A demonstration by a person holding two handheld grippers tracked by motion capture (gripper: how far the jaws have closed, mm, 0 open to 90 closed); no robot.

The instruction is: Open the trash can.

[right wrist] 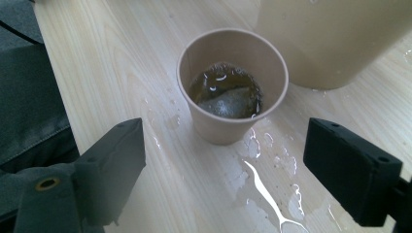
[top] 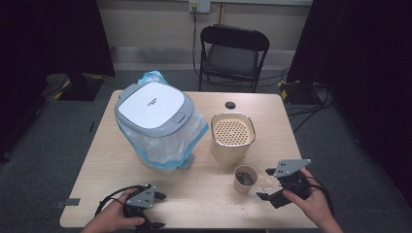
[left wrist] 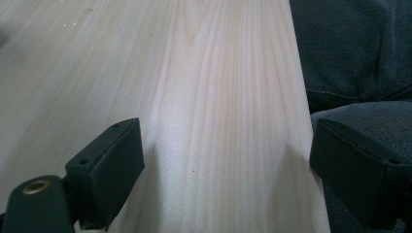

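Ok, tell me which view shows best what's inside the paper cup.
The right gripper view: it looks down into the paper cup from close by, showing brownish liquid with a soaked lump in it. In the high view the cup is small, its contents just a dark patch. The left gripper view faces bare table.

Pale wooden counter (top: 194,194), standing on grey carpet. Toward the left of it, a grey-and-white lidded bin (top: 153,114) lined with a clear blue-edged bag; right of that, a beige container (top: 232,138) with a perforated top, and a small dark round disc (top: 230,105) near the far edge. Nearer the front right, a paper cup (right wrist: 232,85) of brown liquid, set among spilled wet patches (right wrist: 272,184).
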